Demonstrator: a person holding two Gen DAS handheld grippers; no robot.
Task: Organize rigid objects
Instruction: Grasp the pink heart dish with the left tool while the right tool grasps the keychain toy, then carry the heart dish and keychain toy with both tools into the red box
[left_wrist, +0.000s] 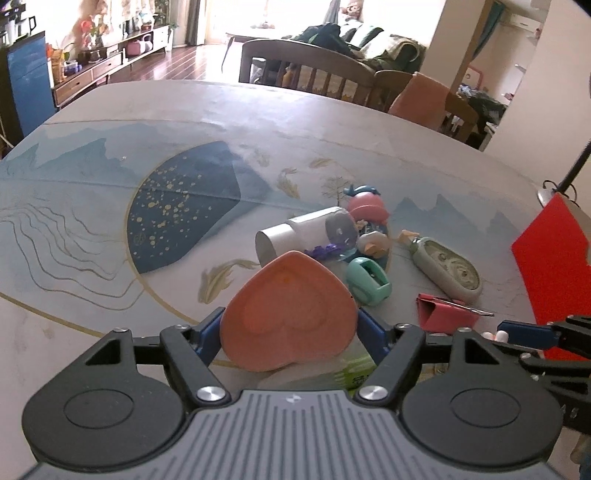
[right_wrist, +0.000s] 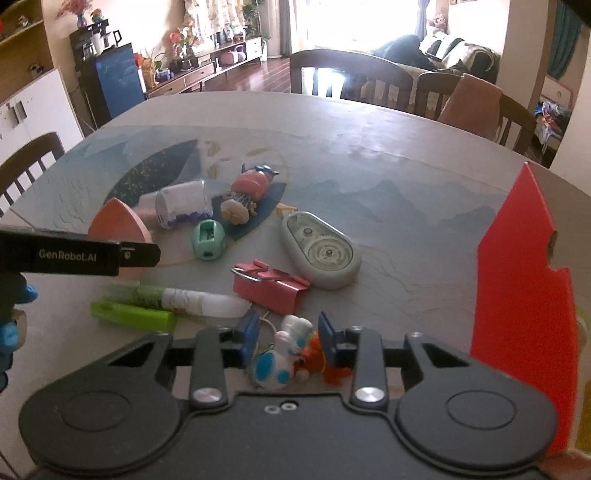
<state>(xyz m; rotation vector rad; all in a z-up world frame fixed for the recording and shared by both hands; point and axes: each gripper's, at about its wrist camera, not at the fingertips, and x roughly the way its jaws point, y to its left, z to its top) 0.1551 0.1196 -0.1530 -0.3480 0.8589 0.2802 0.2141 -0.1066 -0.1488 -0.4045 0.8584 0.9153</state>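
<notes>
A pink heart-shaped dish (left_wrist: 291, 314) sits tilted between the blue pads of my left gripper (left_wrist: 290, 325), which is shut on its two sides. In the right wrist view the same dish (right_wrist: 118, 221) shows behind a black left finger (right_wrist: 136, 254). My right gripper (right_wrist: 290, 328) points down at the table with a small white-and-blue toy (right_wrist: 284, 354) and an orange toy (right_wrist: 314, 354) between its pads. The right pad is against the orange toy, and a gap shows beside the left pad, so it is open.
On the patterned tablecloth (right_wrist: 406, 177) lie a mint sharpener (right_wrist: 208, 240), a grey correction-tape dispenser (right_wrist: 321, 254), a pink binder clip (right_wrist: 269, 288), a clear jar (right_wrist: 181, 206), a pink figure (right_wrist: 251, 184) and green tubes (right_wrist: 136, 314). A red box wall (right_wrist: 524, 295) stands at the right. Chairs line the far edge.
</notes>
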